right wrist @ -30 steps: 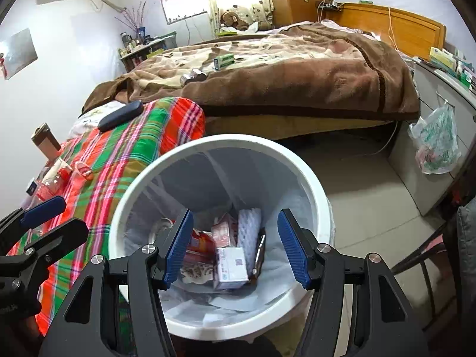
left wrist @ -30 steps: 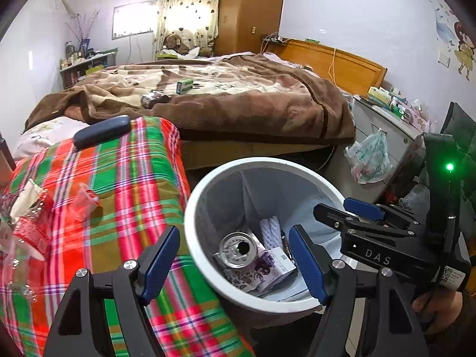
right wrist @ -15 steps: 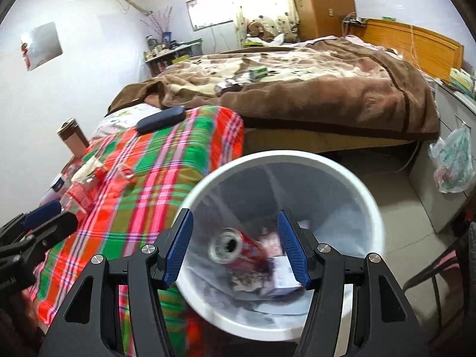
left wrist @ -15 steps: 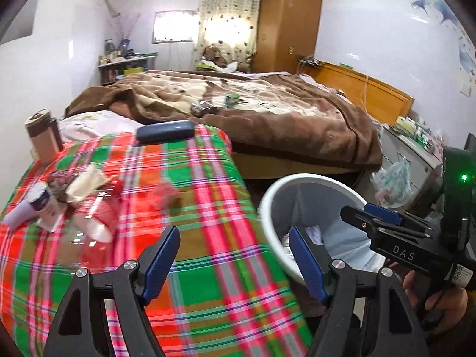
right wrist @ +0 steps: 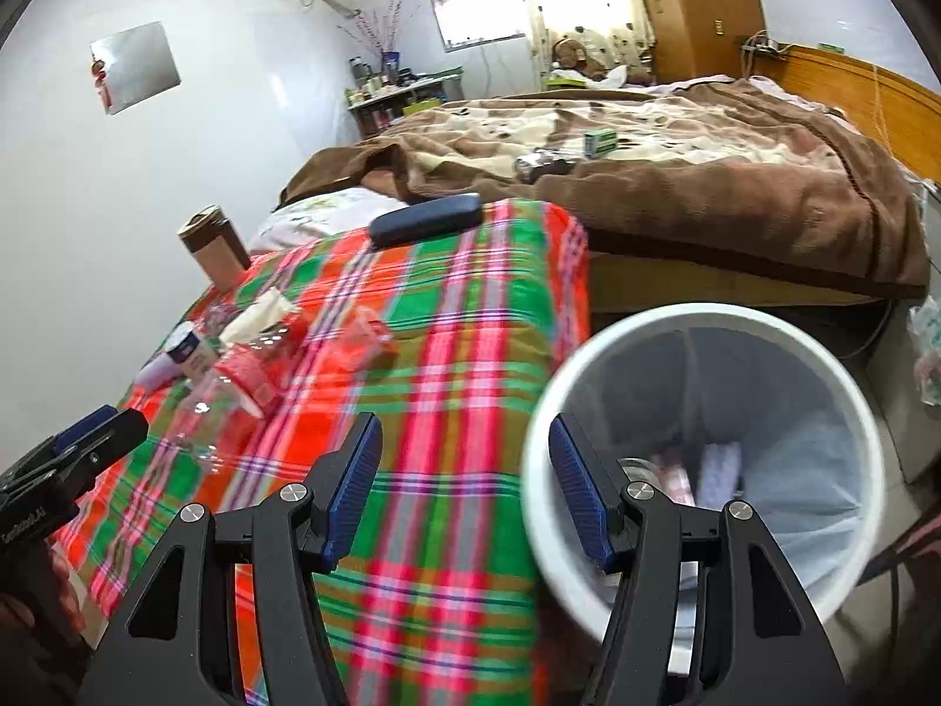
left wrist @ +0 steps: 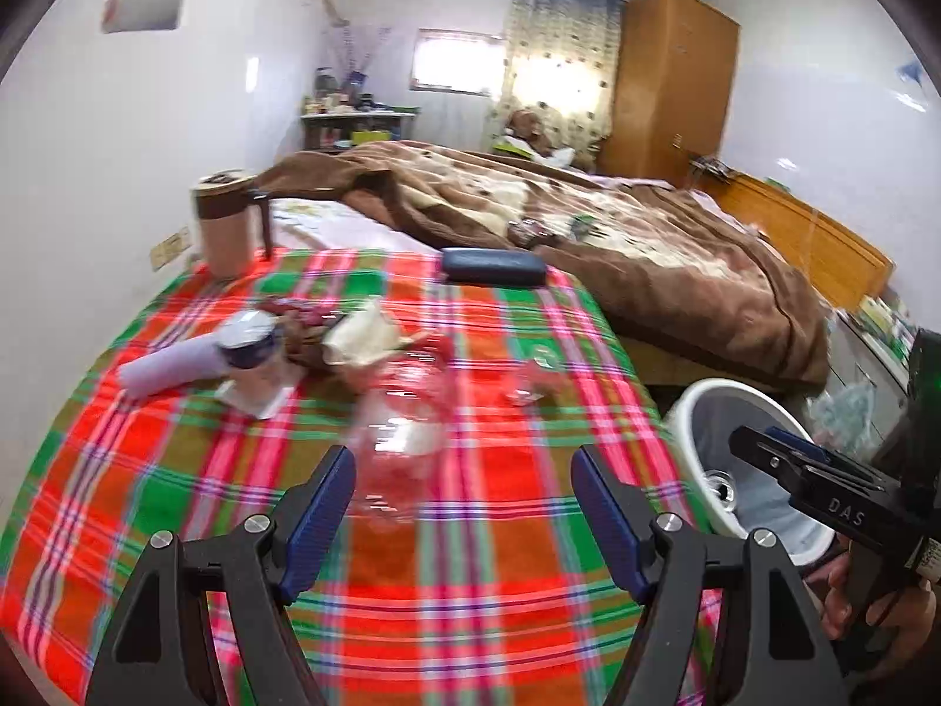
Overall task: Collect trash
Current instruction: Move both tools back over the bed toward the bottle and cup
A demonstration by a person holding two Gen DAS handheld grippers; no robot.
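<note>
A clear plastic bottle with a red label lies on the plaid tablecloth just ahead of my open, empty left gripper. Behind it lie a crumpled paper wad, a white tube with a dark cap and a small clear wrapper. The white bin with a liner stands right of the table and holds a can and packets. My right gripper hangs open and empty over the table's edge by the bin's rim. A small orange carton rests mid-table.
A brown lidded mug stands at the table's far left corner and a dark blue case at its far edge. Beyond is a bed with a brown blanket, on which lie a can and a green box. A plastic bag hangs at the right.
Both grippers have swung left, away from above the bin and over the plaid table. A red can dropped into the bin. The bottle and paper trash have come in front of the left gripper.
</note>
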